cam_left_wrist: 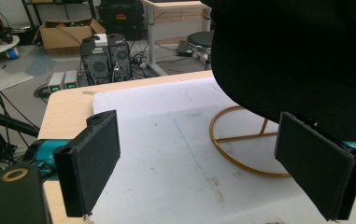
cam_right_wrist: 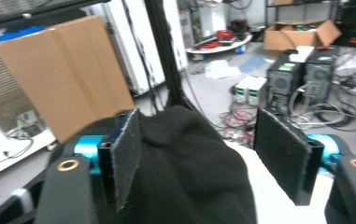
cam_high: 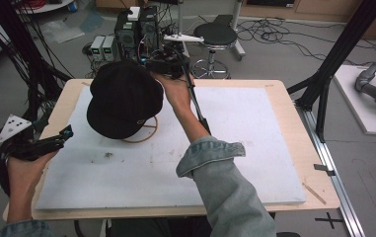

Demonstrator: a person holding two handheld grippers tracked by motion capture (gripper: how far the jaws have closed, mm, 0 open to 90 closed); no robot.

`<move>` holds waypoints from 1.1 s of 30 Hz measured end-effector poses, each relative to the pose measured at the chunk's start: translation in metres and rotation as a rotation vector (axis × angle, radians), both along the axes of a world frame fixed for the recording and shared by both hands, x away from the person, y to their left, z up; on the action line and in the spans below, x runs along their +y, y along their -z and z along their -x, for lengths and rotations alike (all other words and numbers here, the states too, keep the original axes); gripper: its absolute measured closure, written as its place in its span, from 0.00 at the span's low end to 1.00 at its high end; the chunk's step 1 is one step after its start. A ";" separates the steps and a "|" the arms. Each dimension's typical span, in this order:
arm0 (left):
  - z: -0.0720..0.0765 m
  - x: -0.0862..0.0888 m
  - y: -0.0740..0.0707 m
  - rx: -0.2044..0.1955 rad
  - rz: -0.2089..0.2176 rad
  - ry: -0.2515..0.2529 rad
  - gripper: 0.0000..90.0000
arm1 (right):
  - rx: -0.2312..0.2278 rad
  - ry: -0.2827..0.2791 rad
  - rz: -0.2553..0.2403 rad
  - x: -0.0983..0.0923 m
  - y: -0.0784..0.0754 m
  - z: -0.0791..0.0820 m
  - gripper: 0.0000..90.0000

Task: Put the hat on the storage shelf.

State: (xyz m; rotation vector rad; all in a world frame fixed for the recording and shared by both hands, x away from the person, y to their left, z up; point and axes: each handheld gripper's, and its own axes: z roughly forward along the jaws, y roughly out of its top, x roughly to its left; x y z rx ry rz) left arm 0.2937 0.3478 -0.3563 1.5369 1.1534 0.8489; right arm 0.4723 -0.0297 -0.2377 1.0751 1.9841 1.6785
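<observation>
Your tabletop (cam_high: 294, 123) carries a white foam board (cam_high: 244, 148) that covers most of it, leaving a rim of bare wood at the edges. On the far left part of that board stands a gold wire stand (cam_left_wrist: 241, 140) with a round base ring, and the black cap (cam_high: 124, 98) sits on top of it, clear of the board. The cap's long axis runs from the far edge toward you and slightly leftward in the high view: the rounded crown is at the far side and the brim points toward the near left.

Your right gripper (cam_right_wrist: 199, 158) is at the far side of the cap, close to the far edge of the tabletop, reaching over the crown. In the right gripper view its jaws stand apart with the crown rising between them; the left pad (cam_right_wrist: 126, 154) lies against the fabric while the other pad stands clear of it, so the cap isn't clamped.

Your left gripper (cam_high: 67, 132) rests at the left edge of the tabletop, a short way from the brim. In the left gripper view its jaws are spread wide with nothing between them; the cap hangs just above and beyond its right-hand jaw, with the stand's ring on the board behind.
</observation>
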 end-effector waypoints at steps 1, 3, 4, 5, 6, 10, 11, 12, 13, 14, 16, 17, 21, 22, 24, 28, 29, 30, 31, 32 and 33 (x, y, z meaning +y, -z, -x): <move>0.000 0.000 0.000 0.001 -0.003 0.001 0.16 | 0.002 0.019 0.006 -0.011 -0.002 0.000 0.34; -0.001 -0.001 0.000 0.003 -0.001 0.002 0.16 | -0.004 0.044 0.011 -0.023 -0.005 0.001 0.32; -0.001 -0.001 0.001 0.002 0.000 0.000 0.16 | -0.006 0.052 0.007 -0.029 -0.006 0.002 0.32; -0.001 -0.001 0.001 0.002 -0.002 0.000 0.16 | -0.018 0.064 0.003 -0.035 -0.007 0.003 0.32; -0.002 -0.001 0.001 0.003 -0.003 0.002 0.16 | -0.018 0.064 0.003 -0.035 -0.007 0.003 0.32; -0.003 -0.002 0.001 0.009 -0.009 0.005 0.16 | -0.036 0.101 -0.003 -0.061 -0.006 0.007 0.30; -0.004 -0.004 0.002 0.011 -0.011 0.006 0.16 | -0.013 0.126 0.009 -0.075 -0.006 0.007 0.27; -0.004 -0.004 0.002 0.011 -0.011 0.006 0.16 | -0.003 0.136 0.013 -0.082 -0.006 0.007 0.25; -0.005 -0.005 0.002 0.012 -0.010 0.010 0.16 | 0.001 0.147 0.013 -0.088 -0.007 0.008 0.25; -0.006 -0.006 0.002 0.013 -0.010 0.010 0.16 | 0.001 0.158 0.014 -0.095 -0.009 0.009 0.25; -0.006 -0.006 0.002 0.013 -0.010 0.012 0.16 | -0.021 0.181 0.003 -0.109 -0.011 0.013 0.25; -0.008 -0.007 0.003 0.015 -0.011 0.013 0.16 | -0.037 0.191 -0.004 -0.116 -0.011 0.015 0.25; -0.010 -0.008 0.003 0.018 -0.011 0.015 0.16 | -0.031 0.231 -0.004 -0.144 -0.010 0.023 0.24; -0.011 -0.008 0.004 0.019 -0.011 0.015 0.16 | -0.031 0.231 -0.004 -0.144 -0.010 0.023 0.24; -0.012 -0.009 0.004 0.021 -0.011 0.019 0.16 | -0.024 0.247 0.002 -0.157 -0.009 0.026 0.23; -0.014 -0.011 0.004 0.021 -0.011 0.023 0.16 | -0.047 0.291 0.004 -0.186 -0.006 0.039 0.20; -0.014 -0.012 0.005 0.023 -0.014 0.024 0.16 | -0.043 0.303 0.008 -0.191 -0.005 0.042 0.18; -0.014 -0.012 0.005 0.023 -0.014 0.024 0.16 | -0.033 0.315 0.016 -0.195 -0.005 0.044 0.15; -0.015 -0.012 0.005 0.023 -0.016 0.026 0.16 | -0.033 0.315 0.016 -0.195 -0.005 0.044 0.15; -0.015 -0.012 0.005 0.023 -0.014 0.025 0.16 | -0.045 0.333 0.015 -0.204 -0.003 0.051 0.14; -0.015 -0.012 0.005 0.023 -0.012 0.024 0.16 | -0.050 0.337 0.018 -0.209 -0.002 0.054 0.14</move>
